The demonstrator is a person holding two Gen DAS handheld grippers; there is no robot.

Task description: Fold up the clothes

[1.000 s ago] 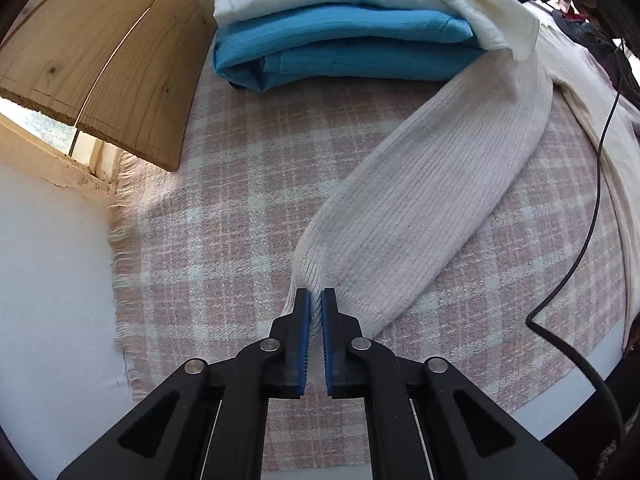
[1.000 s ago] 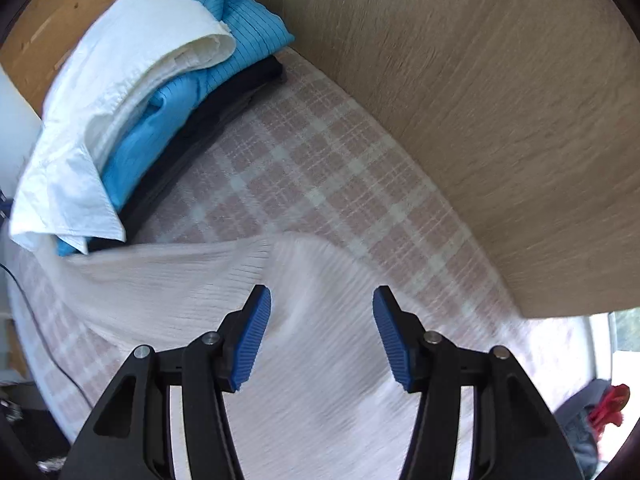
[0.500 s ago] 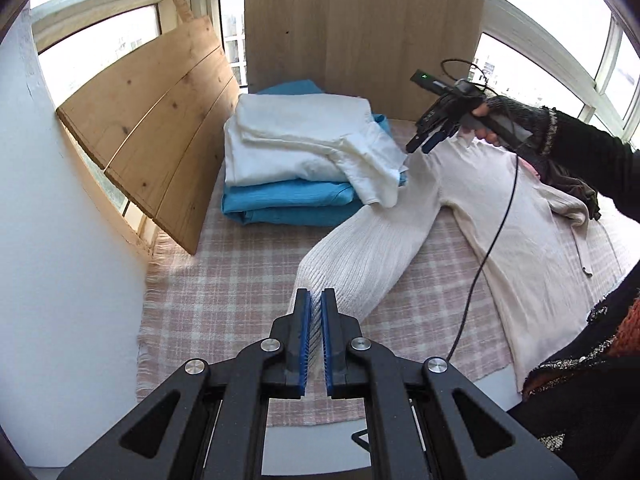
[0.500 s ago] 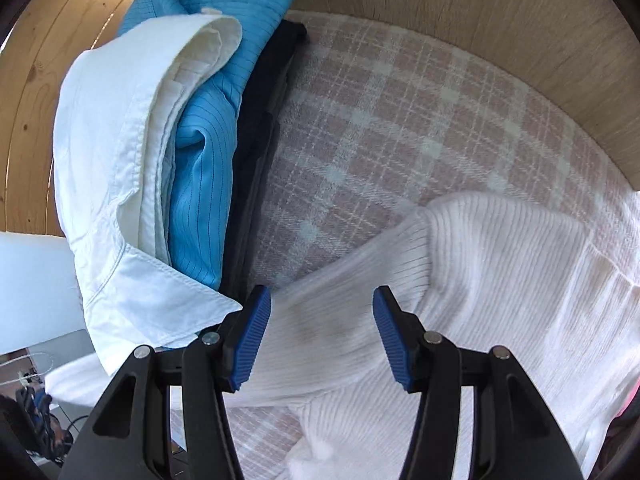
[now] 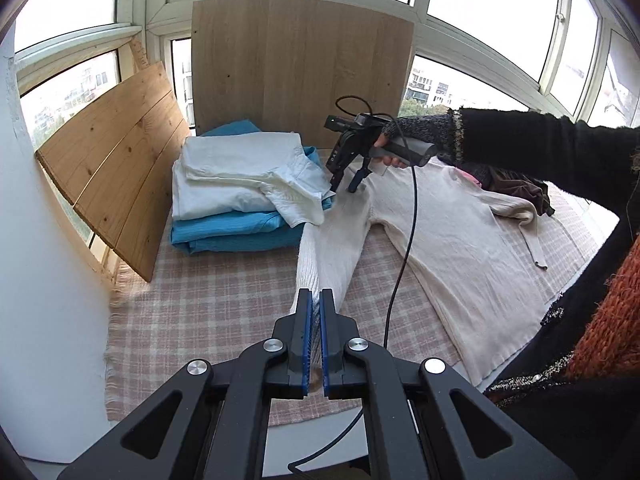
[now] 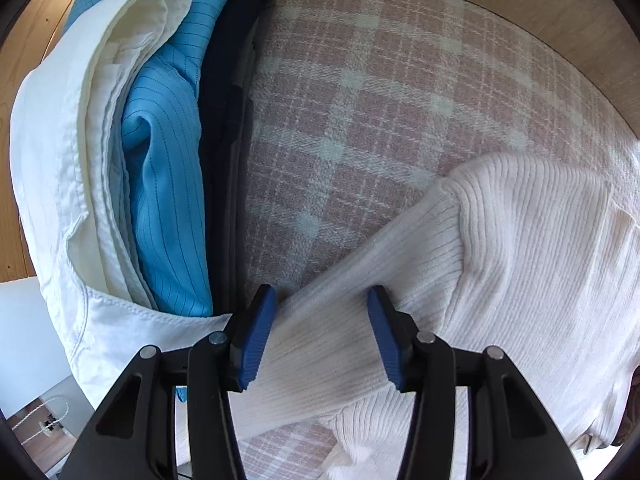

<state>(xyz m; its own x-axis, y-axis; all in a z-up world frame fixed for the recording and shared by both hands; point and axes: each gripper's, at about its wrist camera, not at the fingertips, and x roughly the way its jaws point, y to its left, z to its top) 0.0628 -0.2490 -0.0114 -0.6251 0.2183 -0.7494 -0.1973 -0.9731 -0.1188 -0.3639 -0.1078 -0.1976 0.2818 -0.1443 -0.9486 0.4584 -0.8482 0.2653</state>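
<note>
A cream ribbed sweater (image 5: 452, 240) lies spread on the pink plaid cloth (image 5: 208, 304). My left gripper (image 5: 315, 336) is shut on the cuff of its left sleeve (image 5: 332, 252), held up off the cloth. My right gripper (image 5: 347, 182) is open and hovers over the upper part of that sleeve, near the shoulder. In the right wrist view my right gripper (image 6: 320, 332) straddles the sleeve (image 6: 344, 320), with its blue pads (image 6: 256, 332) apart on either side.
A pile of folded clothes (image 5: 244, 188), white on blue, stands at the back left, close to the right gripper. Wooden boards (image 5: 116, 160) lean against the windows behind. A black cable (image 5: 404, 248) hangs over the sweater. Dark garments (image 5: 516, 188) lie at the far right.
My left gripper has risen and drawn back with the sleeve cuff in it. My right gripper has come down closer over the upper sleeve beside the folded pile.
</note>
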